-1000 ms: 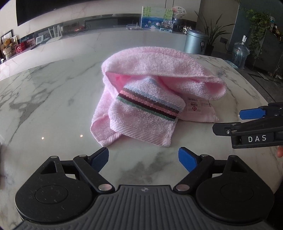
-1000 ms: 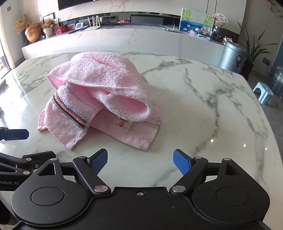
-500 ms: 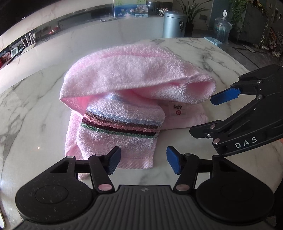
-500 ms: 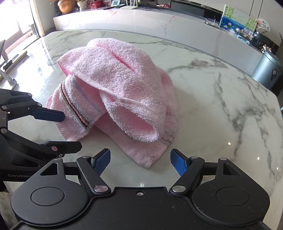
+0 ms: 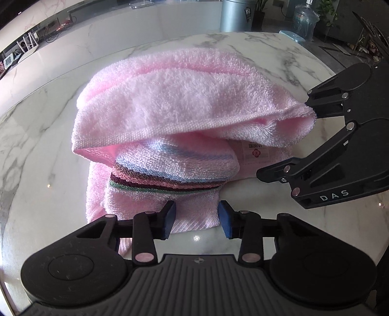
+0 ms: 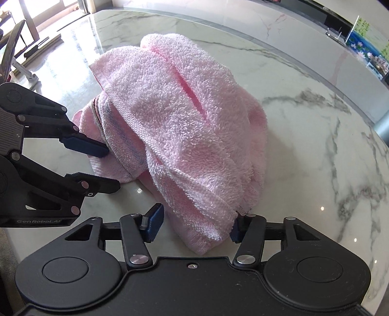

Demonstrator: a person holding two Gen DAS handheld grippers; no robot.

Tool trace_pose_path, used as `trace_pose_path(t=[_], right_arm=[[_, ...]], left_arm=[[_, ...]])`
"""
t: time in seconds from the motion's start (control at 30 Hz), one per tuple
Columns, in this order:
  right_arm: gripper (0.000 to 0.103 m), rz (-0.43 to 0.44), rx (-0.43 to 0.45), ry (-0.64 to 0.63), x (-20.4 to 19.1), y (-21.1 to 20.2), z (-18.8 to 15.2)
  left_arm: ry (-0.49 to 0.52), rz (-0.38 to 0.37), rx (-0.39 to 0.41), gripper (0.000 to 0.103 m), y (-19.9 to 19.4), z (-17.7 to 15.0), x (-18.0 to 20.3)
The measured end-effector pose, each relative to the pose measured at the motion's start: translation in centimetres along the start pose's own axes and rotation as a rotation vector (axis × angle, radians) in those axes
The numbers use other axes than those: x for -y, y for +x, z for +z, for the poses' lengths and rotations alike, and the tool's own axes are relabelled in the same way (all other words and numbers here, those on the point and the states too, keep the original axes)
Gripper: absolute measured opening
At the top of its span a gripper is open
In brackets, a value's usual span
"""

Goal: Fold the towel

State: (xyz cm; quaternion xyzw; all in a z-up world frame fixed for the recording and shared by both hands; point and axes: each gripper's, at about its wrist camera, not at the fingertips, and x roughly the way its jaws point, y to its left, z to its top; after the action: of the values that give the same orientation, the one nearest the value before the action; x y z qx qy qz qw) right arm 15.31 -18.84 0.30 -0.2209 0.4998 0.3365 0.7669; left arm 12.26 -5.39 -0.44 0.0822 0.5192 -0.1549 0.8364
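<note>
- Two grippers work at one crumpled pink towel (image 5: 180, 116), which lies heaped on a white marble table (image 5: 39, 155) with grey veins.
- The left gripper (image 5: 196, 220) has its blue pads apart, one on either side of the towel's striped hem (image 5: 167, 179); the hem sits between them, and no squeeze on the cloth shows.
- The right gripper (image 6: 193, 224) also has its fingers spread, with the towel's near, lowest fold lying between them. The right-hand pad (image 6: 235, 232) is partly covered by the cloth; the left-hand pad (image 6: 153, 222) stands clear of it.
- Seen from the left wrist, the right gripper reaches in from the right, its upper finger tucked against the thick upper fold, which overhangs a white label (image 5: 255, 152).
- Seen from the right wrist, the left gripper comes in from the left, one blue pad touching the hem's edge.
- Beyond the table runs a long pale counter (image 5: 150, 21); a grey bin (image 5: 237, 14), a water jug (image 5: 304, 20) and a plant (image 5: 330, 12) stand further back.
- A picture card (image 6: 364, 41) stands on the counter in the right wrist view.
</note>
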Motion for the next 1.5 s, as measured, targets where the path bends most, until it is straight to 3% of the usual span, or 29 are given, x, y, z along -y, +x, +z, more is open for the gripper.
trace_pose_path(t=[0.07,0.2,0.3,0.63,0.93,1.13,1.2,1.33,1.43,1.5], right_arm=[[0.041,0.001,-0.003,0.002,0.0,0.0,0.0],[0.022,-0.020,-0.022,-0.013,0.1,-0.1,0.1],[0.018,-0.026,-0.040,-0.014,0.2,-0.4,-0.3],[0.017,-0.058,-0.118,0.019,1.3,-2.2,-3.6],[0.017,-0.162,-0.190,0.067,3.1,-4.1,-7.7],[0.017,-0.126,-0.187,0.154,4.8,-5.2,-9.6],[0.017,-0.114,-0.182,0.154,4.6,-5.1,-9.7],[0.017,-0.090,-0.194,0.122,3.6,-5.0,-9.7],[0.017,-0.075,-0.199,0.093,3.0,-4.6,-9.7],[0.017,-0.073,-0.191,0.097,3.0,-4.6,-9.9]], left_arm=[[-0.001,-0.005,-0.002,0.031,0.0,-0.1,-0.2],[-0.002,-0.015,-0.006,0.019,-0.1,-0.2,-0.5],[-0.003,-0.023,-0.009,0.013,-0.2,-0.2,-0.8],[-0.001,-0.017,-0.041,0.009,-2.4,-2.5,-3.1],[0.005,0.069,-0.057,0.003,-4.2,-4.1,-4.5],[0.029,0.035,-0.034,0.003,-5.8,-4.9,-3.8],[0.058,0.011,-0.027,0.006,-6.1,-4.9,-2.4],[0.092,-0.045,-0.013,0.022,-6.2,-4.6,0.2],[0.126,-0.041,0.003,0.041,-5.9,-4.3,1.9],[0.146,-0.026,0.009,0.043,-5.4,-4.1,2.6]])
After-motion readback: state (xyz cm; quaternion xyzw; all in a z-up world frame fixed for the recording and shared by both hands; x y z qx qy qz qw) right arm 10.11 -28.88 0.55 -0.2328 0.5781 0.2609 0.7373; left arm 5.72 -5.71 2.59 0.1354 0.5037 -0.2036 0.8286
